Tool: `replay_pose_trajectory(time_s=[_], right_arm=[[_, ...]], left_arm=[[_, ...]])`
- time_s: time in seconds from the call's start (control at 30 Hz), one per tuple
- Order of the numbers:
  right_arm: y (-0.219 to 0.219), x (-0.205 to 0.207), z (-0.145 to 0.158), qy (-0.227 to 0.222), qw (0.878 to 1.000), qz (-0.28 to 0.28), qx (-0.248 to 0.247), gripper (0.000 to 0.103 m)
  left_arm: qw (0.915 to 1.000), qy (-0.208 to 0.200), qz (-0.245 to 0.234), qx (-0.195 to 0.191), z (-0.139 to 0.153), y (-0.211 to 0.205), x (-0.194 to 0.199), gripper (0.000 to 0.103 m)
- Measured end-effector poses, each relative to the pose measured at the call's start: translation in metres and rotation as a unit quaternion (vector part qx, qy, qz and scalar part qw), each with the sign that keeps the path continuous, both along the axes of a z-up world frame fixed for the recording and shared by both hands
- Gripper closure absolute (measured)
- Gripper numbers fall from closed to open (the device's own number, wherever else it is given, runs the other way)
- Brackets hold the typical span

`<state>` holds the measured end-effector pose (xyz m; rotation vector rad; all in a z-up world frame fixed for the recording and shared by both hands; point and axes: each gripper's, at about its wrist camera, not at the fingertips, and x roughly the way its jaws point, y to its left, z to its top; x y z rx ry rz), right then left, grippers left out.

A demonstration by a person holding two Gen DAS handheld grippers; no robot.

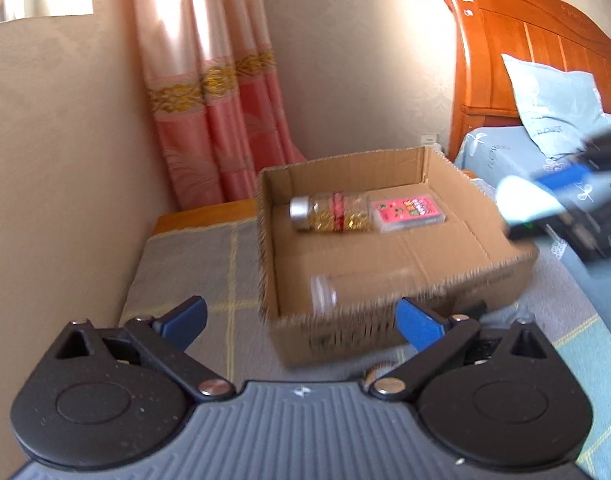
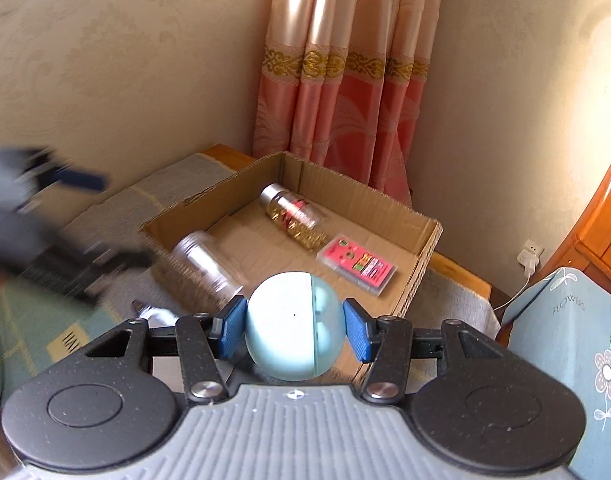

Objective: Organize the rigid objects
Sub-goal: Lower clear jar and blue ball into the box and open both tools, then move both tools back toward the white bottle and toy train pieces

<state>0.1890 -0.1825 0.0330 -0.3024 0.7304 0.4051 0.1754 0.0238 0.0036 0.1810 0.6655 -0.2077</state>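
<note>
Pale-blue ball sits clamped in your right gripper; left gripper gapes empty. Carry it over the box, then release.

Pale blue ball; pink card case; brown cardboard box; pink curtain w/ gold band.

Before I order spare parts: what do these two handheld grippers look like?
Both match: the left gripper and right gripper have blue ribbed pads on black linkage arms with silver pivot pins, two round black housings, and a grey ribbed body bearing a small white emblem. No cables show.
</note>
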Motion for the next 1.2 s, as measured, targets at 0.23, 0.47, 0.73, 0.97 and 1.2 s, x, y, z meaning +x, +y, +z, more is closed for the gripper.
replay_pose_trajectory(time_s=[0.23,0.47,0.73,0.97,1.2], right_arm=[[0.008,0.054,-0.019,0.031,0.999,-0.03,-0.007,0.045],[0.008,0.089,-0.044,0.055,0.995,-0.084,-0.003,0.04],[-0.002,0.07,-0.023,0.022,0.992,-0.12,0.015,0.0],[-0.006,0.032,-0.018,0.021,0.99,-0.136,0.022,0.0],[-0.008,-0.02,-0.041,0.0,0.985,-0.171,0.014,0.0]], left_arm=[[0.9995,0.02,0.018,0.018,-0.013,0.011,-0.028,0.002],[0.9986,0.025,0.047,0.007,-0.018,0.029,-0.028,0.002],[0.9986,0.028,0.044,0.002,-0.019,0.036,-0.027,0.002],[0.9984,0.034,0.045,0.001,-0.023,0.036,-0.026,0.002],[0.9982,0.049,0.036,0.003,-0.032,0.039,-0.029,0.002]])
